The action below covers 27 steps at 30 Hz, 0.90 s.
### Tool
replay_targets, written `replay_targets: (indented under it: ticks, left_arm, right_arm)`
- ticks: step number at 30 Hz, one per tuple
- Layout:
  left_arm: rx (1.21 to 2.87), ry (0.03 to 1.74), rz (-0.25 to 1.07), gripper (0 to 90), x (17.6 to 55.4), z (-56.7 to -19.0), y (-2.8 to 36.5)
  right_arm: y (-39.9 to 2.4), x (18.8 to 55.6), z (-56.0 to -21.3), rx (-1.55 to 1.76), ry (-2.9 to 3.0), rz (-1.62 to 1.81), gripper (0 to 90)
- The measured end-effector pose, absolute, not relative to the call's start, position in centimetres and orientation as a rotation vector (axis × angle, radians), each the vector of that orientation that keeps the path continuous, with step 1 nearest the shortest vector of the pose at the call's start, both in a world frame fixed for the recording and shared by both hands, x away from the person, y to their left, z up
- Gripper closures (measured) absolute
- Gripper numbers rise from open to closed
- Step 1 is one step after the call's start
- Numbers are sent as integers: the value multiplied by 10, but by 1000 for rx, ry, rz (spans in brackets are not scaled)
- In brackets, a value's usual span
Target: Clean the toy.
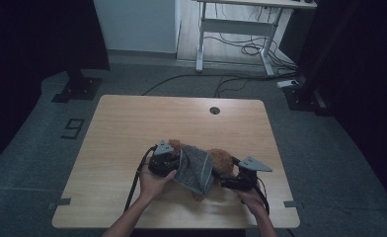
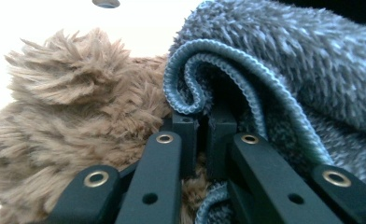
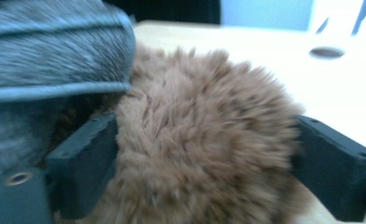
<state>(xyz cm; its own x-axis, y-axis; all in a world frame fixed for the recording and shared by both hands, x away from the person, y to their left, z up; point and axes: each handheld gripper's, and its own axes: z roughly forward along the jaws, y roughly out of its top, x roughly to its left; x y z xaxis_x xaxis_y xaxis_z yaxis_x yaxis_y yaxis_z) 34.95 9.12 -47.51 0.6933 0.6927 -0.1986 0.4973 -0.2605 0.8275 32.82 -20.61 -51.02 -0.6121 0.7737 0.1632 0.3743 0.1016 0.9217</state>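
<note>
Black jaws of my left gripper (image 2: 202, 135) sit low centre in its view, pinched tight on the hem of the towel (image 2: 284, 70). That grey towel drapes over the plush toy (image 1: 221, 160) at lower centre of the table (image 1: 132, 128) in the high view. My right gripper (image 3: 204, 154) straddles the plush with its jaws spread wide, gripping nothing. I judge I'm mid-wrap; next I'd draw the hem across and down without letting it slip.
</note>
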Motion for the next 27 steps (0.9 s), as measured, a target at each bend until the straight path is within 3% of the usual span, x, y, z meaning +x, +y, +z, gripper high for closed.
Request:
replay_targets:
  ticks: [9,16,27]
  left_arm:
    - [1904,904,236,843,335,-483,97]
    - [1875,923,208,842,337,-486,98]
    - [1897,887,244,840,320,-487,97]
  right_arm:
    - [-196,323,-524,1183,2066,1421,62]
    - [-195,321,-532,1206,2022,1434,187]
    - [-189,302,-537,1147,1994,1387,260]
